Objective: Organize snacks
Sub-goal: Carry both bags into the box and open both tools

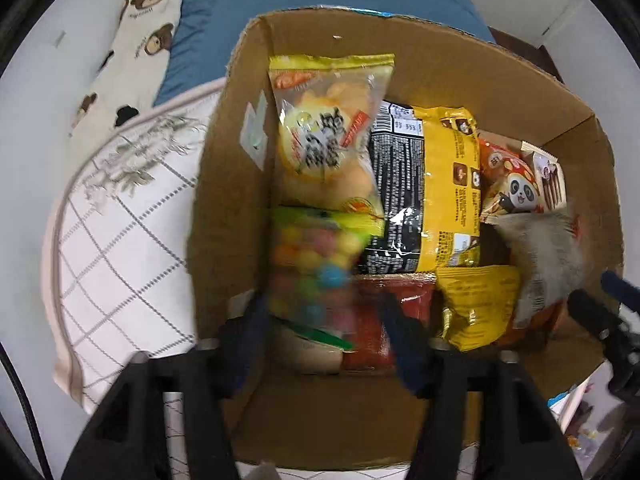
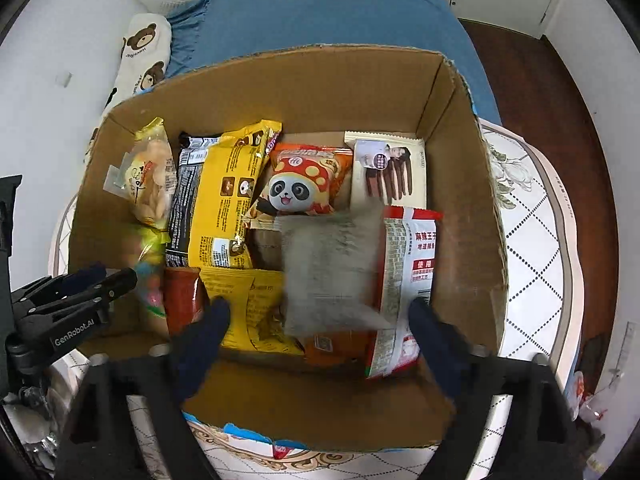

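Observation:
An open cardboard box (image 1: 440, 80) (image 2: 320, 92) holds several snack packets. My left gripper (image 1: 324, 320) is open over its near left corner; a blurred bag of coloured candy balls (image 1: 312, 264) sits between the spread fingers, apart from both. My right gripper (image 2: 320, 320) is open over the box's near side; a blurred grey packet (image 2: 332, 268) lies between its fingers, also loose. Inside the box are a yellow-black bag (image 2: 224, 196), a panda packet (image 2: 304, 184), a chocolate-stick packet (image 2: 388, 172), a red-white packet (image 2: 408, 280) and a cracker bag (image 1: 332, 132).
The box stands on a round white quilted cushion (image 1: 120, 240) (image 2: 532, 240). A blue blanket (image 2: 320, 12) and a bear-print pillow (image 1: 136, 40) lie behind it. Dark wooden floor (image 2: 540, 92) is at the right.

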A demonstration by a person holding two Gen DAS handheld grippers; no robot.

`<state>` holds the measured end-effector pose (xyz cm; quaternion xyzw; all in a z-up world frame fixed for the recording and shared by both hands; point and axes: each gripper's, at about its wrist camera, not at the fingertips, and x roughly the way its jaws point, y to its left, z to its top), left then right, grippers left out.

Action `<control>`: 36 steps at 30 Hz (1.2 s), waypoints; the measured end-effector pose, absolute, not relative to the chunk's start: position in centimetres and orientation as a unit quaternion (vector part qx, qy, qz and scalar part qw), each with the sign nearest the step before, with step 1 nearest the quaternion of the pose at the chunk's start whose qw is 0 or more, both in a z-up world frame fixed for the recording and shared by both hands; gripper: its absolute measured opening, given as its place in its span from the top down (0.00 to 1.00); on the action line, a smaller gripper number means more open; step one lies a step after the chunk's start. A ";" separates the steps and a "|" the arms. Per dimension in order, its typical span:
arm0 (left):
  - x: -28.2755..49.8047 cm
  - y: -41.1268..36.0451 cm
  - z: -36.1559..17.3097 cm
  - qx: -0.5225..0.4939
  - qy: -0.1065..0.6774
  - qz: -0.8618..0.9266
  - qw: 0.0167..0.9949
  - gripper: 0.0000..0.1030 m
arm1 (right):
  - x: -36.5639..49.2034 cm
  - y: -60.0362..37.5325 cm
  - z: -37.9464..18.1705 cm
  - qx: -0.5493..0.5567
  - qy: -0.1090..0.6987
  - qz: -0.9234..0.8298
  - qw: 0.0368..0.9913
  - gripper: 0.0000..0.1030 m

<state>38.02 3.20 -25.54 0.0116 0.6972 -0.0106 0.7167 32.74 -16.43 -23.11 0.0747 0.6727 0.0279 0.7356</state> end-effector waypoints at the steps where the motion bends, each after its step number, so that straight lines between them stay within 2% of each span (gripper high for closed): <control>1: 38.0 3.1 -25.6 0.007 0.694 -0.013 0.719 0.23 | 32.7 -16.4 -23.2 0.073 0.675 0.027 0.734 0.09; 4: 37.9 2.7 -25.4 0.010 0.688 -0.017 0.725 0.15 | 32.3 -16.5 -23.3 0.072 0.678 0.027 0.731 0.07; 18: 33.0 0.6 -21.8 0.009 0.630 -0.020 0.776 0.15 | 28.9 -17.2 -19.5 0.051 0.628 -0.002 0.776 0.07; 36: 25.1 0.3 -12.3 0.000 0.514 -0.032 0.857 0.15 | 20.4 -16.4 -10.4 0.022 0.524 -0.002 0.852 0.07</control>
